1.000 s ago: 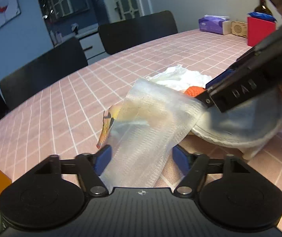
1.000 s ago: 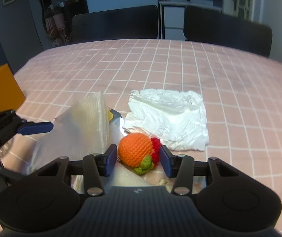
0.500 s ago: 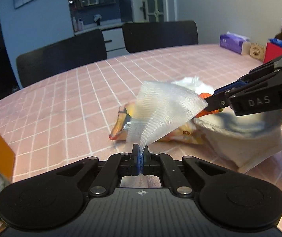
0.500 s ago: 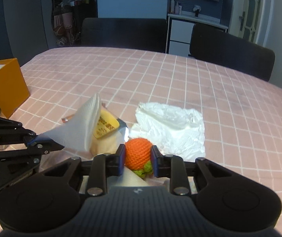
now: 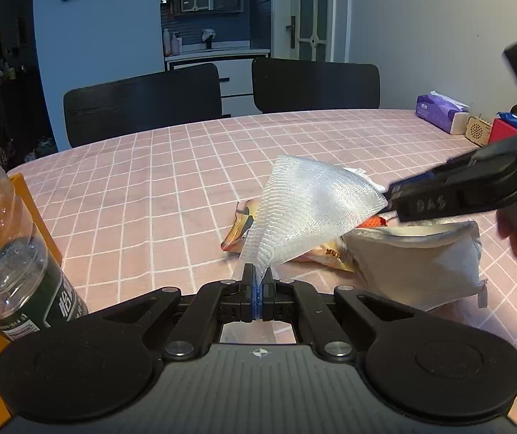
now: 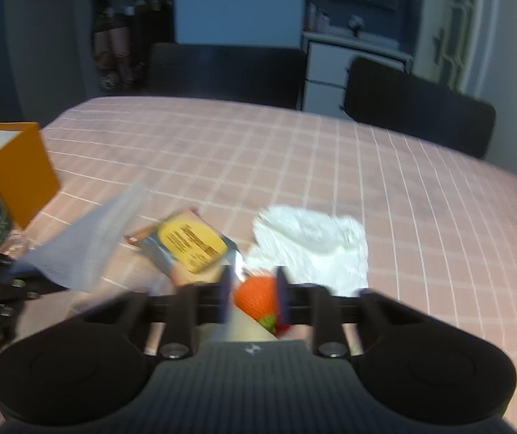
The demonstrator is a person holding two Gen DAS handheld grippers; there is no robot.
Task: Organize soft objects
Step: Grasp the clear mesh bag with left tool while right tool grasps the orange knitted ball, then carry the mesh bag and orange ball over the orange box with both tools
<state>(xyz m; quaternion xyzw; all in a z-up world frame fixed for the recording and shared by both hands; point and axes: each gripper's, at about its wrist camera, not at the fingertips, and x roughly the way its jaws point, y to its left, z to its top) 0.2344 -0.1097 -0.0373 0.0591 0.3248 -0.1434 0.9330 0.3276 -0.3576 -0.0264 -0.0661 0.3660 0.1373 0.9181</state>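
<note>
The left tongs (image 5: 257, 291) are pressed together on the lower corner of a translucent mesh bag (image 5: 305, 213), holding it up off the pink checked counter (image 5: 171, 188). In the left wrist view the bag is fanning out from that pinch at lower centre, rising toward the right of the frame, so its long axis is running from the pinched corner up to the wide edge. That far edge is lying right against the tip of the right tongs (image 5: 390, 200), which are reaching in from the right edge of the frame.

The right tongs (image 6: 253, 294) are squeezing a crocheted orange toy (image 6: 256, 296) between the fingers, its green and red end pointing down toward the bottom of the right wrist view. That view is blurred, so finer detail of the grip cannot be told.

The coming move seems to turn on this: the bag's wide edge is facing the toy, and the toy is sitting just beside it, so the right hand is the nearer one for pushing the toy in. Whether the bag's mouth is actually standing open cannot be told.

Beneath the bag, a yellow snack packet (image 6: 189, 249) is lying flat at centre, a white crumpled cloth (image 6: 316, 242) to its right, and a grey pouch (image 5: 417, 264) at lower right of the left view.
</note>
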